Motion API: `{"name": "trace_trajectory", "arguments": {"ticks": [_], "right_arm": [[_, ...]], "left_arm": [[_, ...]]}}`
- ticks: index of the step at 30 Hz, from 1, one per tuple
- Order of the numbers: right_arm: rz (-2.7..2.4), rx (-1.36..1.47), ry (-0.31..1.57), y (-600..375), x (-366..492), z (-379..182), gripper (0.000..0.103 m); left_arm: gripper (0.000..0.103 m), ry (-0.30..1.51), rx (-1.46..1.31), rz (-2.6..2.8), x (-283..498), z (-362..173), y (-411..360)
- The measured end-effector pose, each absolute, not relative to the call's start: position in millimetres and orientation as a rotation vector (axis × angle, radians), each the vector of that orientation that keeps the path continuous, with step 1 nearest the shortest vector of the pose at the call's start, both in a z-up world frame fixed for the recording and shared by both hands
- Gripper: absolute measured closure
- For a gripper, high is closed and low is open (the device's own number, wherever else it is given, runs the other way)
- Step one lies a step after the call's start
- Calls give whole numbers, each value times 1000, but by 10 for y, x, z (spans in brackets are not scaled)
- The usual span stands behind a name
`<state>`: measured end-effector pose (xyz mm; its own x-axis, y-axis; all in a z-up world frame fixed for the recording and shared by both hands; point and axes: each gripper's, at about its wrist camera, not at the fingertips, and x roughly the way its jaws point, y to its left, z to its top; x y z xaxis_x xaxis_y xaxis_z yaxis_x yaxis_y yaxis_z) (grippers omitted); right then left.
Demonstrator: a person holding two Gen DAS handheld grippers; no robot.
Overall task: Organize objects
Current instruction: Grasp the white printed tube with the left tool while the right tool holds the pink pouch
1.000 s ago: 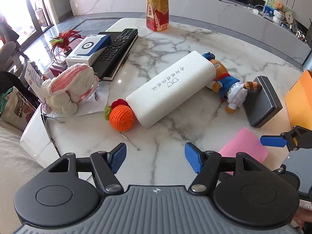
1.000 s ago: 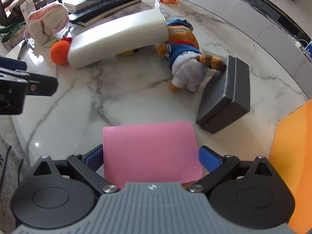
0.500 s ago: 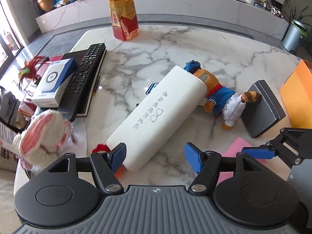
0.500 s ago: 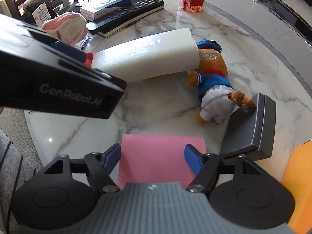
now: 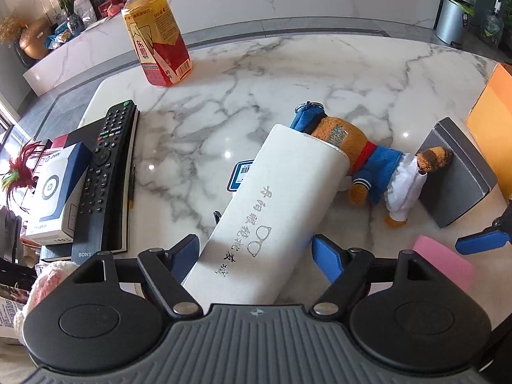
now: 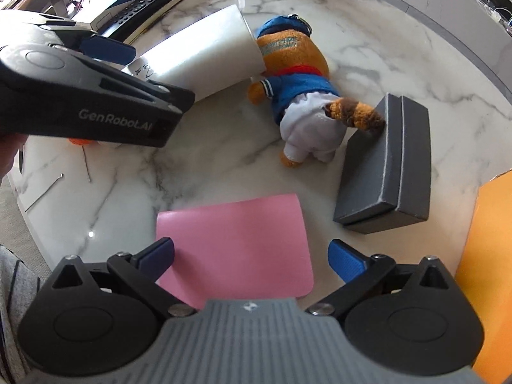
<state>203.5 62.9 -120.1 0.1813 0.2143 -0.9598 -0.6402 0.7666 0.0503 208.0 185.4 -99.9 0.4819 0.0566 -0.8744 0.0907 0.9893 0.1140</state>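
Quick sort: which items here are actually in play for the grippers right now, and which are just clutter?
In play:
- white glasses case, between the open fingers of the left gripper
- pink pad, between the open fingers of the right gripper

Lying about:
- plush bear
- grey box
- remote
- tea bottle
- white-and-blue box

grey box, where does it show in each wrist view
Left wrist: grey box at the right edge, mid-height.
Right wrist: the box right of centre, above the pink pad.
Shared landmark: the plush tiger, whose tail touches the box.
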Motion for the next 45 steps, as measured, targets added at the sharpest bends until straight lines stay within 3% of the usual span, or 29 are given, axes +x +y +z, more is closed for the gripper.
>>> {"name": "trace_trajectory", "arguments": {"ticks": [10,24,45], "right_arm": [[635,-460,1245,775,1925,-1222,1],[634,-364,1120,496,1769,-1228,1],[488,-283,1117,28,1323,-1239,2]], "left_arm": [[9,1080,227,-18,2134,-1161,1779],[27,1061,313,13,2008,-1153,1599],[27,1061,-6,168,1264,-870,1486]]}}
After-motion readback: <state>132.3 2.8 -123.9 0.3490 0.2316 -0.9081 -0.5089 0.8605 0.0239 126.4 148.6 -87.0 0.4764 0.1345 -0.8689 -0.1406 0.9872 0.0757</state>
